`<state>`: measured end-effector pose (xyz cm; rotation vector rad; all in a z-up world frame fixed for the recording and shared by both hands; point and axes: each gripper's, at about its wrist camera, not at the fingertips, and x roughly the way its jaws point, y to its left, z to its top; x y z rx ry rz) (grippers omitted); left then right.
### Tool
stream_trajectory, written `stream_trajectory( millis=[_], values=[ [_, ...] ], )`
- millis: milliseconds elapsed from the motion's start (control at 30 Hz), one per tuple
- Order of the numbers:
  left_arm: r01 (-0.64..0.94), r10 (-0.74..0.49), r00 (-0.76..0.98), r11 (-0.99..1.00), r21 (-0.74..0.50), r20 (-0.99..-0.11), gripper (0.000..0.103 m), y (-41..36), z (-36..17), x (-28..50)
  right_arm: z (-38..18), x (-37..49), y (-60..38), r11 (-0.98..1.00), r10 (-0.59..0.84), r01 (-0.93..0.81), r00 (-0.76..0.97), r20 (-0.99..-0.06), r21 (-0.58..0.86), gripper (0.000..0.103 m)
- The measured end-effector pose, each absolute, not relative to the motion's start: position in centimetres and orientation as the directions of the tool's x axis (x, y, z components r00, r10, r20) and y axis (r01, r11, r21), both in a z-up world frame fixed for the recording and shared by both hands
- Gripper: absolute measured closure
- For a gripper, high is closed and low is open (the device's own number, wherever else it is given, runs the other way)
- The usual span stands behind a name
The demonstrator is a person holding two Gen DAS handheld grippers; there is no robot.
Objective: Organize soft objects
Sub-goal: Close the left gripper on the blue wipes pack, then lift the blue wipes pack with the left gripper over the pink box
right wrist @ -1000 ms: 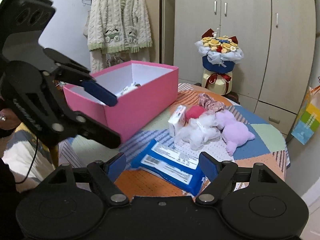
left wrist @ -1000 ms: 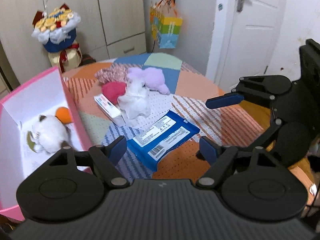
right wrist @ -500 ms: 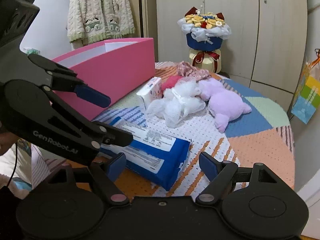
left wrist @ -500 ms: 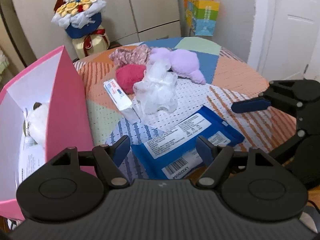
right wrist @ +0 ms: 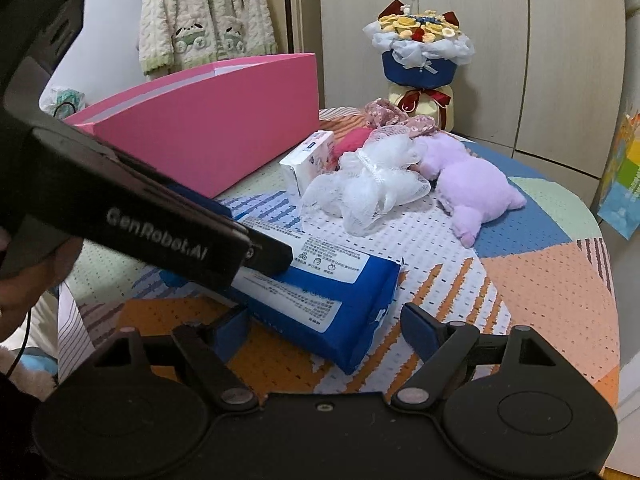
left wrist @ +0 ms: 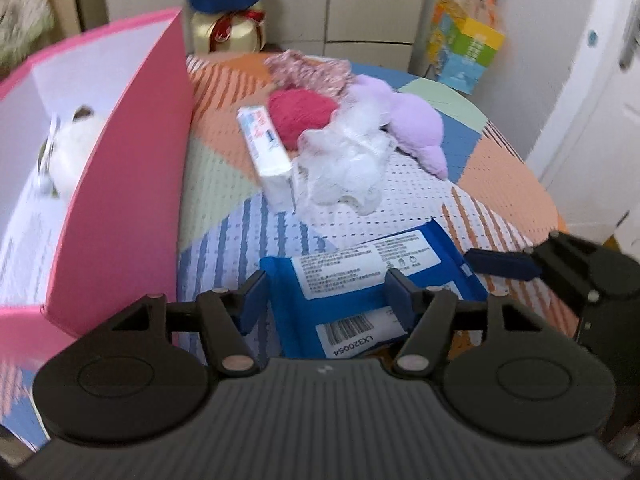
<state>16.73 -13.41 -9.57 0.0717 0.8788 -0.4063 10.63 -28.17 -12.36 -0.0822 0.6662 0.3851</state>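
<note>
A pink box (left wrist: 120, 184) on the patterned table (left wrist: 500, 168) already holds 1 white plush toy (left wrist: 76, 144), while a blue wipes pack (right wrist: 320, 292), tissue packet (left wrist: 266, 148), white mesh puff (right wrist: 368, 184), purple plush (right wrist: 476, 188) and red pad (left wrist: 300, 116) lie outside it. The left gripper (left wrist: 326, 294) straddles the pack's near end, its jaws closing but not yet pressing. The right gripper (right wrist: 320, 330) brackets the pack's corner, jaws opening, gripping nothing.

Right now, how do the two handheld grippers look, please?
Both are matte black, with round pivot discs, jointed linkage arms and blue pads. The left gripper has a ribbed housing; its side reads "GenRobot.AI" in grey. The right gripper looks the same. A thin black cable hangs nearby.
</note>
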Motion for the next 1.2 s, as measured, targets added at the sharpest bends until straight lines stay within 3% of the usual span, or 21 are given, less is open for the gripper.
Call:
stream_trajectory(
  millis=[167,300,367,633,1200],
  values=[
    [0.341,-0.352,0.532,0.922,-0.186,-0.77,0.039,-12.7,-10.2,17.3,-12.4,10.8,-28.1,0.927,0.324,-0.37,0.712,-0.623,0.059,0.017],
    [0.356,-0.384,0.529,0.91,-0.213,-0.757,0.042,-12.6,-10.3,17.0,-12.1,10.7,-27.5,0.921,0.336,-0.384,0.706,-0.624,0.061,0.031],
    [0.382,-0.399,0.53,0.9,-0.209,-0.748,0.051,-12.7,-10.2,16.6,-12.0,10.4,-27.1,0.924,0.324,-0.38,0.708,-0.627,0.048,0.037],
    [0.411,-0.411,0.534,0.89,-0.199,-0.738,0.051,-12.6,-9.8,15.6,-11.5,9.3,-26.1,0.941,0.286,-0.336,0.724,-0.628,0.041,0.049],
    [0.509,-0.483,0.525,0.838,-0.197,-0.701,0.051,-10.3,-5.6,11.5,-7.3,4.6,-24.3,0.95,0.248,-0.312,0.742,-0.623,0.007,0.051]
  ],
)
